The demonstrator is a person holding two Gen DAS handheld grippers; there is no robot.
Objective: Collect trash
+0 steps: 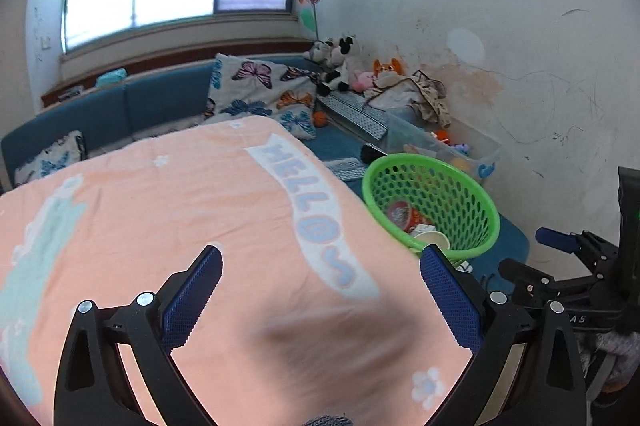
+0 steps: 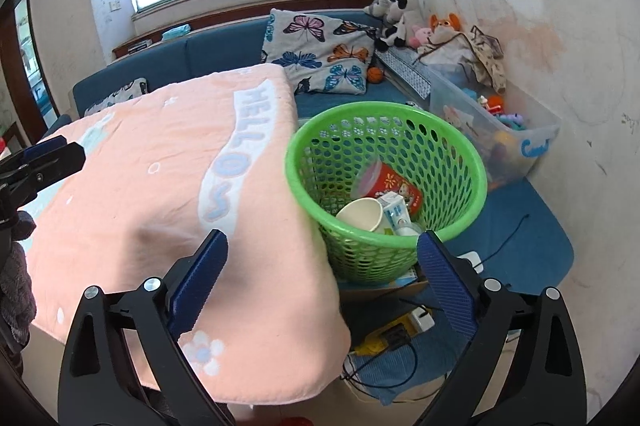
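Observation:
A green perforated basket (image 2: pixel 448 154) stands beside the right edge of a table under a pink "HELLO" cloth (image 2: pixel 160 194). In it lie a red paper cup (image 2: pixel 390 186), a white paper cup (image 2: pixel 362 214) and a small white carton (image 2: pixel 396 210). My right gripper (image 2: pixel 322 286) is open and empty, above the table's corner just in front of the basket. My left gripper (image 1: pixel 320 290) is open and empty over the pink cloth (image 1: pixel 180 206); the basket (image 1: pixel 472 202) is to its right. The right gripper (image 1: pixel 556 254) shows at the left view's right edge.
A blue sofa (image 2: pixel 224 50) with butterfly cushions (image 2: pixel 320 54) runs along the back under a window. Plush toys (image 2: pixel 400 14) and a clear toy bin (image 2: pixel 500 130) line the right wall. Cables and a power strip (image 2: pixel 404 330) lie on the floor below the basket.

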